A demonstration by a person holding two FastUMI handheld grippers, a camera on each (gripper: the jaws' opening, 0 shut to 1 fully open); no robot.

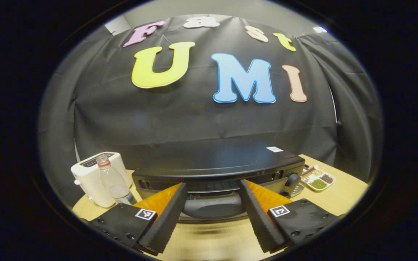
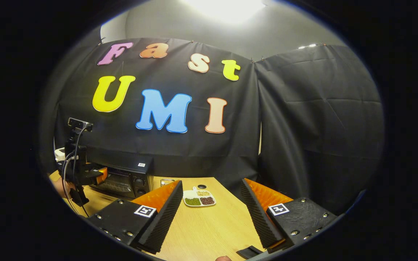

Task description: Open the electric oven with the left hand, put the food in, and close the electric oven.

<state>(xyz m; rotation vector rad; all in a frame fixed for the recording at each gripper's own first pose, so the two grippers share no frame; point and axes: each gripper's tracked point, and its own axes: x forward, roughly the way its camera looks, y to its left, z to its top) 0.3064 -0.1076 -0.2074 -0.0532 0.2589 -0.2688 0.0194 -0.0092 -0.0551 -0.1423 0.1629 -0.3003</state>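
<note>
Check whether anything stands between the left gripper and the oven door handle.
Nothing visible does. The left gripper is open right at the electric oven, its fingers either side of the door handle. The toaster and bottle stand off to one side.

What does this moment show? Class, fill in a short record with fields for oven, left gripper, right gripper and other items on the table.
oven: black electric oven, door looks shut
left gripper: left gripper open, fingers either side of the door handle, not pressing
right gripper: right gripper open, holding nothing, above table
other items: white toaster, plastic bottle, divided dish of beans
</note>
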